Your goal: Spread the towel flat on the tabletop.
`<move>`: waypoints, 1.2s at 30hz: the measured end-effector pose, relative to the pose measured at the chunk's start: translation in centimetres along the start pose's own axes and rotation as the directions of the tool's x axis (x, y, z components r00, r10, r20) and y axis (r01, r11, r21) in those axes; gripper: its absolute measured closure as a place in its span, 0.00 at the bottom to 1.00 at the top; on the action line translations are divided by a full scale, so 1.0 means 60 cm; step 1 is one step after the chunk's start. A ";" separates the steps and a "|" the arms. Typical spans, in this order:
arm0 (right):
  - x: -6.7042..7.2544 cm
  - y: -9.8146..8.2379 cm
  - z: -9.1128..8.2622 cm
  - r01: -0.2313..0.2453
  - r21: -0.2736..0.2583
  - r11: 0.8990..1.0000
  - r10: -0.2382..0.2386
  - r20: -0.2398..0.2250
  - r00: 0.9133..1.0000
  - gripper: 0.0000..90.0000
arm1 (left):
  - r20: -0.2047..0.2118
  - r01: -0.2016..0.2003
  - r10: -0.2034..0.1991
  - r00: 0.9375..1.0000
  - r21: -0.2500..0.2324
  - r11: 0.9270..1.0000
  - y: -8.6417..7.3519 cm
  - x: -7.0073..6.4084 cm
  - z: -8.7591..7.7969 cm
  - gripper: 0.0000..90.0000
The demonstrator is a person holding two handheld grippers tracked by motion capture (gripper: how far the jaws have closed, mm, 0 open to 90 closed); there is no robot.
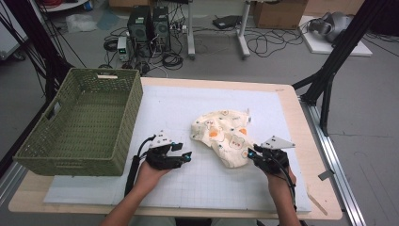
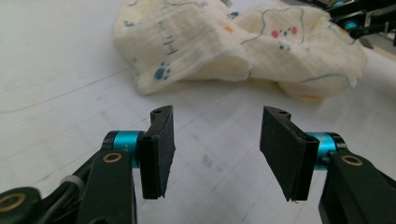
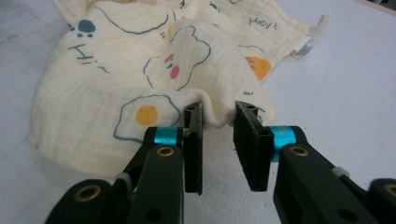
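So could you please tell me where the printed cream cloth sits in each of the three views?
High view: cream cloth, centre-right on the white mat.
Left gripper view: cloth across the top.
Right gripper view: cloth upper left, edge at the jaw tips.
Shared landmark: pink-cheeked bear print.

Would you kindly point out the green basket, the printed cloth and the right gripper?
green basket (image 1: 120,136), high view, on its near right wall.
printed cloth (image 3: 93,88), right gripper view, on its flat middle.
right gripper (image 3: 218,122), right gripper view, midway between its fingertips.
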State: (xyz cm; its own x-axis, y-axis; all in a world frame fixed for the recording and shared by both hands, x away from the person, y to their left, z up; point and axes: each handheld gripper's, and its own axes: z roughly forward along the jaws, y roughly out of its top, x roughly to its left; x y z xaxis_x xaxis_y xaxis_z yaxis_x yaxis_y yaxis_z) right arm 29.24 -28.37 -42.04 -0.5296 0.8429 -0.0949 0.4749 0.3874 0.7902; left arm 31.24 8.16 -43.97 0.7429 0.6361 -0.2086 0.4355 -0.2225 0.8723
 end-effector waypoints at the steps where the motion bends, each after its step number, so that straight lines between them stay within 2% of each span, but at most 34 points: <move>1: 0.000 0.000 0.000 0.000 0.000 1.000 0.000 0.000 1.000 0.76 | 0.005 -0.005 0.005 1.000 0.017 1.000 0.005 -0.003 0.010 0.50; 4: -0.002 0.000 -0.001 -0.018 -0.007 1.000 0.018 0.005 1.000 0.73 | 0.007 -0.011 0.011 1.000 0.018 1.000 0.023 -0.013 0.040 0.47; 7: -0.004 0.000 -0.003 -0.026 -0.020 0.999 0.026 0.010 1.000 0.71 | -0.029 -0.012 0.013 0.999 0.022 1.000 0.042 -0.016 0.073 0.42; 9: -0.005 -0.001 -0.004 -0.028 -0.020 0.999 0.029 0.008 1.000 0.70 | -0.075 -0.023 0.025 0.997 0.028 0.999 0.054 -0.019 0.094 0.37; 10: -0.005 -0.001 -0.003 -0.032 -0.021 0.999 0.032 0.006 0.999 0.70 | -0.116 -0.026 0.030 0.993 0.038 0.999 0.061 -0.021 0.107 0.32; 13: -0.006 -0.003 -0.003 -0.033 -0.015 0.999 0.033 -0.001 0.999 0.69 | -0.159 -0.021 0.032 0.987 0.069 0.997 0.067 -0.019 0.128 0.33; 15: -0.006 -0.004 -0.001 -0.034 -0.014 0.999 0.034 -0.006 0.999 0.68 | -0.151 -0.005 0.017 0.988 0.083 0.996 0.068 -0.015 0.134 0.47; 17: -0.005 -0.005 -0.002 -0.037 -0.013 0.999 0.037 -0.011 0.999 0.66 | -0.140 -0.003 0.014 0.990 0.081 0.997 0.067 -0.014 0.132 0.67; 19: -0.005 -0.005 -0.003 -0.040 -0.019 0.999 0.039 -0.020 0.999 0.66 | -0.136 -0.030 0.042 0.990 0.095 0.995 0.067 -0.013 0.129 0.89; 20: -0.005 -0.006 -0.003 -0.042 -0.021 0.999 0.041 -0.025 0.999 0.66 | -0.134 -0.041 0.055 0.990 0.104 0.994 0.068 -0.011 0.125 0.92; 25: -0.001 -0.005 0.000 -0.034 -0.026 0.999 0.032 -0.060 0.998 0.63 | -0.095 -0.029 0.036 0.995 0.074 0.997 0.074 -0.003 0.100 0.93; 26: 0.007 -0.004 0.008 -0.035 -0.013 0.999 0.033 -0.084 0.996 0.59 | -0.095 -0.032 0.039 0.995 0.072 0.997 0.075 -0.001 0.093 0.93; 27: 0.007 -0.004 0.008 -0.035 -0.013 0.999 0.033 -0.084 0.996 0.59 | -0.092 -0.027 0.033 0.995 0.067 0.997 0.075 0.000 0.086 0.93; 29: 0.018 -0.003 0.020 -0.037 0.009 0.999 0.037 -0.109 0.993 0.52 | -0.088 -0.036 0.043 0.995 0.075 0.997 0.075 0.007 0.070 0.93; 31: 0.031 0.000 0.032 -0.011 0.031 0.999 0.015 -0.128 0.992 0.50 | -0.088 -0.025 0.030 0.996 0.065 0.998 0.073 0.014 0.053 0.93; 33: 0.043 0.002 0.046 0.015 0.060 0.998 -0.006 -0.144 0.990 0.50 | -0.076 -0.004 0.008 0.997 0.054 0.999 0.071 0.023 0.038 0.93; 34: 0.051 0.001 0.058 0.047 0.098 0.994 -0.032 -0.150 0.988 0.57 | -0.073 -0.001 0.005 0.997 0.054 0.999 0.069 0.027 0.031 0.93; 35: 0.051 0.001 0.058 0.047 0.098 0.994 -0.032 -0.150 0.988 0.57 | -0.071 0.004 0.000 0.997 0.051 0.999 0.067 0.031 0.024 0.93; 36: 0.053 0.001 0.061 0.041 0.093 0.995 -0.026 -0.159 0.987 0.62 | -0.075 0.008 -0.004 0.997 0.051 0.999 0.065 0.035 0.017 0.93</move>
State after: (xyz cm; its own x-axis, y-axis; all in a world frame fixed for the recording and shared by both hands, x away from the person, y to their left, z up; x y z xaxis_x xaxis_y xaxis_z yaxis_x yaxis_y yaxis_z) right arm 30.15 -24.28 -44.49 -0.6468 0.7625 -0.0182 0.5159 0.4549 0.7259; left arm 35.02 7.88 -41.43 0.7010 0.6906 -0.1782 0.4663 -0.2548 0.8471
